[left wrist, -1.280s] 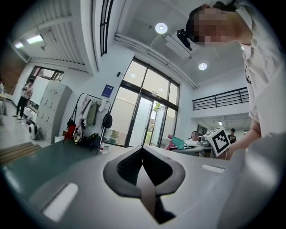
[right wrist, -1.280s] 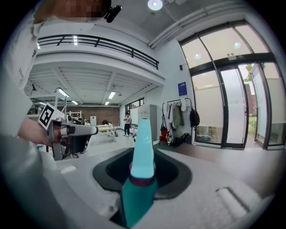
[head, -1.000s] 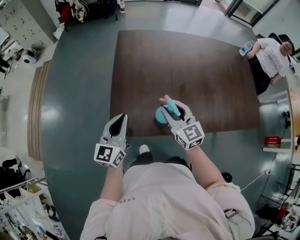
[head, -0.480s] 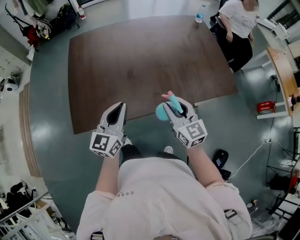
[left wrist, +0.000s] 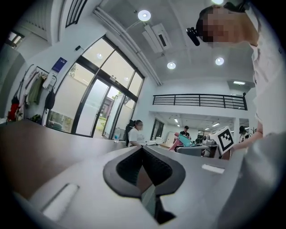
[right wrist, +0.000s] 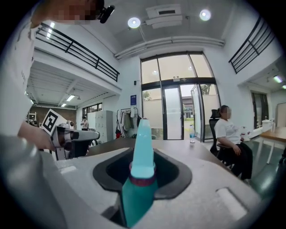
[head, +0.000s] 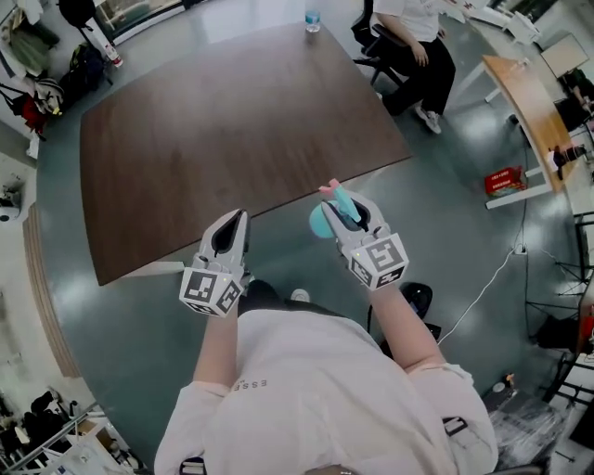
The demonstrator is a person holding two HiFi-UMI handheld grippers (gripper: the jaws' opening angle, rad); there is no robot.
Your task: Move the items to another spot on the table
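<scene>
Teal bottle [right wrist: 141, 152], right tool [head: 345, 214] (shirt [head: 306, 390]: ESSE)

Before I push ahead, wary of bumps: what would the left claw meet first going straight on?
Nothing nearby, it seems: the left claw points out over the table; depth is unclear.

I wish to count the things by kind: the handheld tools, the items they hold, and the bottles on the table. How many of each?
Tools: 2 (left tool, right tool)
Teal item, held in the right tool: 1
Bottle on the table: 1
Total: 4
</scene>
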